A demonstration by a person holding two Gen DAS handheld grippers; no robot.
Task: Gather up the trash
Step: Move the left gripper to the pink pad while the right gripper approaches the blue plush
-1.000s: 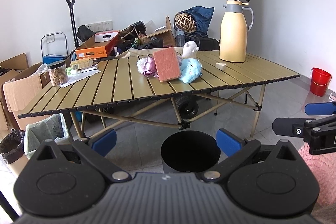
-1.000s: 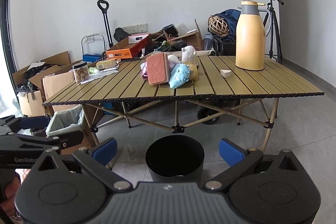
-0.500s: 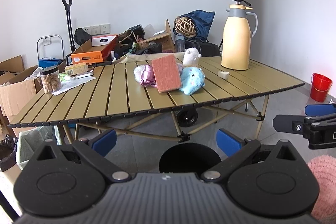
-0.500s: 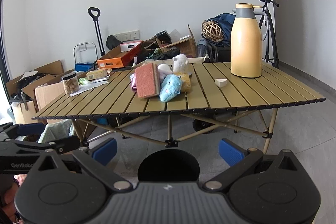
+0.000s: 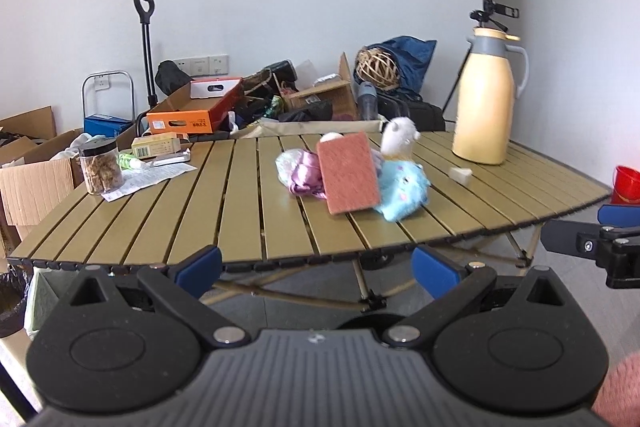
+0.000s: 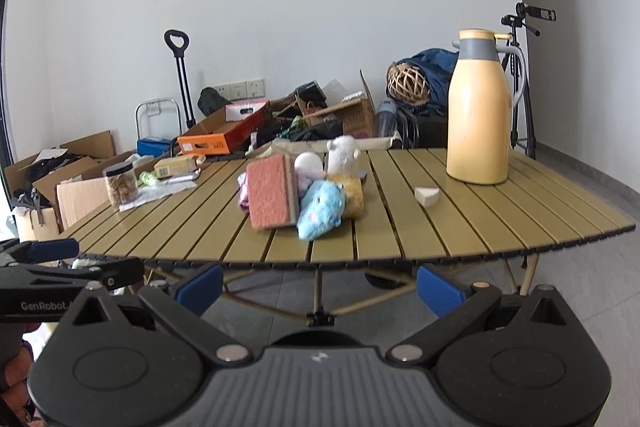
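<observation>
Facing the slatted surface [image 5: 224,211], we see the trash to collect gathered near its middle: a pink sponge [image 5: 347,173] standing tilted against a blue plush toy [image 5: 404,189], with a crumpled purple wrapper [image 5: 300,175] touching the sponge's left side and a white plush toy [image 5: 398,137] just behind. From the right wrist view a yellow plush [image 6: 352,195] lies beside the blue one. A small white scrap [image 5: 460,175] lies apart to the right, near the yellow thermos jug [image 5: 486,95].

At the left end stand a jar of snacks [image 5: 100,167] on a sheet of paper [image 5: 148,179], and a small yellow box [image 5: 156,145] behind them.

Our left hand-held gripper [image 5: 316,265] hangs short of the near edge, blue fingers wide apart with nothing between them. Our right hand-held gripper [image 6: 318,285] is likewise spread wide and holds nothing. A black bin rim [image 6: 320,339] shows just below it on the floor.
</observation>
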